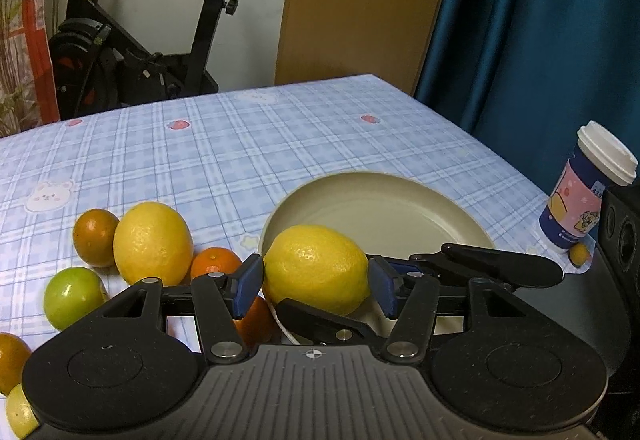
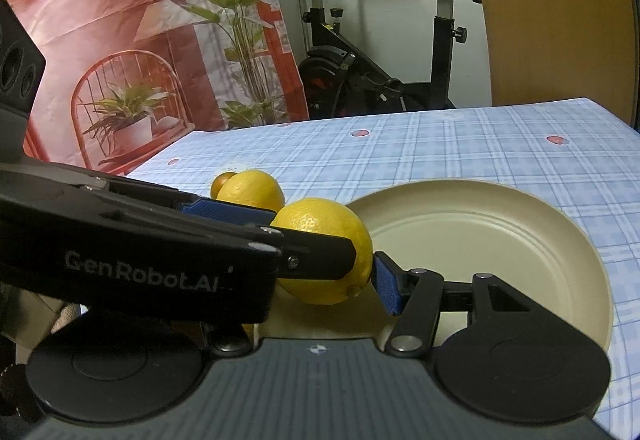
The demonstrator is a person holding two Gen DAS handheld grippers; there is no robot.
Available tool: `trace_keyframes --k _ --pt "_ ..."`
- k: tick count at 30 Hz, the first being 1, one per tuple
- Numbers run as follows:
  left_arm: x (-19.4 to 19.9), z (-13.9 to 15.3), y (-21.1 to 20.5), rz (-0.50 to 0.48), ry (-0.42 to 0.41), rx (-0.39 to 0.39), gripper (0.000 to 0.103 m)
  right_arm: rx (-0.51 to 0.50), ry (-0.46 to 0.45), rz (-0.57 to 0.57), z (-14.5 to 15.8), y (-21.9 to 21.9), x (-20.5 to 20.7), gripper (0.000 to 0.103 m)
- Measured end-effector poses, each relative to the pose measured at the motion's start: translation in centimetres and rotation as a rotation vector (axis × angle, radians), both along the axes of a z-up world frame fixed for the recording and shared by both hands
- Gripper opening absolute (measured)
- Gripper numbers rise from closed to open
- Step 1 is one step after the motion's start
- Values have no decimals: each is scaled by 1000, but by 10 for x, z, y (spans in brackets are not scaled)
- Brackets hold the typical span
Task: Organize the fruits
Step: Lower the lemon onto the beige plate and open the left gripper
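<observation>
Both my claws sit on one lemon (image 1: pixel 316 268) at the near rim of the cream plate (image 1: pixel 384 215). My left gripper (image 1: pixel 316 280) pinches it across its width, blue pads on both flanks. My right gripper (image 2: pixel 344 260) comes in across the left: one pad is against the lemon's plate-side flank, its other finger hidden behind the left claw, so I can't tell whether it truly grips.

Lemon reads as firm, fairly heavy, waxy skin, likely to roll. Best hold is mid-belly, not the tapered ends.

Second lemon (image 1: pixel 152 242), oranges and a green fruit (image 1: pixel 72 298) lie beside the plate, on the cloth.
</observation>
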State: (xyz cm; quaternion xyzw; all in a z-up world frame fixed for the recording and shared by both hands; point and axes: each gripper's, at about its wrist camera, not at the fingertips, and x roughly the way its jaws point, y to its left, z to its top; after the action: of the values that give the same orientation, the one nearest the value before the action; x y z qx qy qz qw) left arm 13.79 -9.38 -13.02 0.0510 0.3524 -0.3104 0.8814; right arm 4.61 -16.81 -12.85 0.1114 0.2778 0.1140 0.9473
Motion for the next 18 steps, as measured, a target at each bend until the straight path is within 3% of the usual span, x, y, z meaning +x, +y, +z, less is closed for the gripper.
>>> trace_keyframes --k 4,18 --pt "-2 2 2 7 1 12 61 -2 25 -12 -1 -1 4 61" --pt "-25 32 34 117 -91 30 63 -20 -103 12 19 6 -19 70"
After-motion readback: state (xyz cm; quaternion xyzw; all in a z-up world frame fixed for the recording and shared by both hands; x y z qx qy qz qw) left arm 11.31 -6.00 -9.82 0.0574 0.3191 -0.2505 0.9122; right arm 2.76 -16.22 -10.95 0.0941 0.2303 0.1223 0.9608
